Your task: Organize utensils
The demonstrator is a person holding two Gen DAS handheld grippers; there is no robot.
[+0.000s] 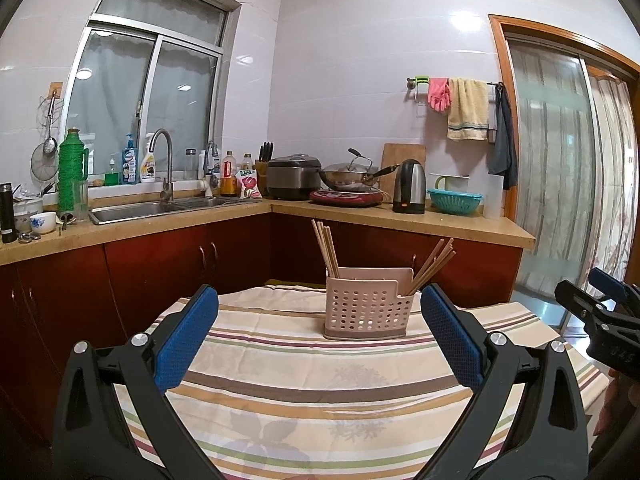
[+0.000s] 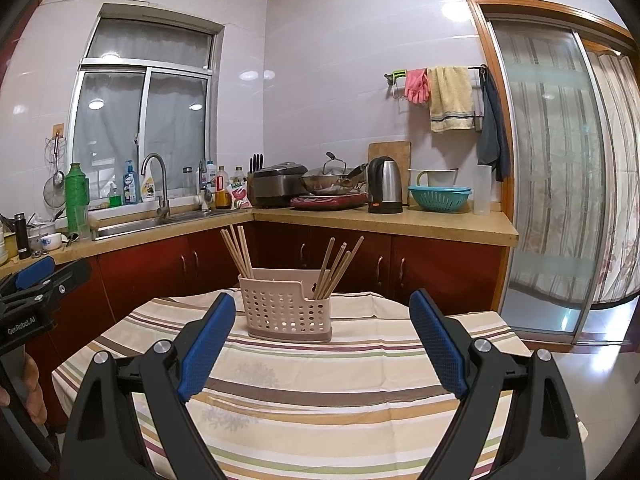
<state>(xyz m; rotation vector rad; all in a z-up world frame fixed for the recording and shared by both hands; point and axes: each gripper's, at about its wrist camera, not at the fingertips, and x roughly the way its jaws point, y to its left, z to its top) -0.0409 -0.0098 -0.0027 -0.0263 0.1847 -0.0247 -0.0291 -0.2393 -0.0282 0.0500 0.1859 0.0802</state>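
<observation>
A pink perforated utensil holder (image 1: pixel 366 304) (image 2: pixel 286 308) stands upright on the far part of the striped tablecloth (image 1: pixel 300 392) (image 2: pixel 320 392). Two bunches of wooden chopsticks stand in it: one in the left compartment (image 1: pixel 326 250) (image 2: pixel 238 250), one leaning right in the right compartment (image 1: pixel 434 266) (image 2: pixel 338 266). My left gripper (image 1: pixel 319 300) is open and empty, held back from the holder. My right gripper (image 2: pixel 322 306) is open and empty, also short of the holder. Each gripper shows at the edge of the other's view (image 1: pixel 600 312) (image 2: pixel 36 288).
Behind the table runs an L-shaped counter (image 1: pixel 400 216) over red cabinets, with a sink (image 1: pixel 160 206), rice cooker (image 1: pixel 294 176), wok (image 1: pixel 352 174), kettle (image 1: pixel 409 186) and a teal colander (image 1: pixel 454 200). A glass sliding door (image 2: pixel 552 168) is on the right.
</observation>
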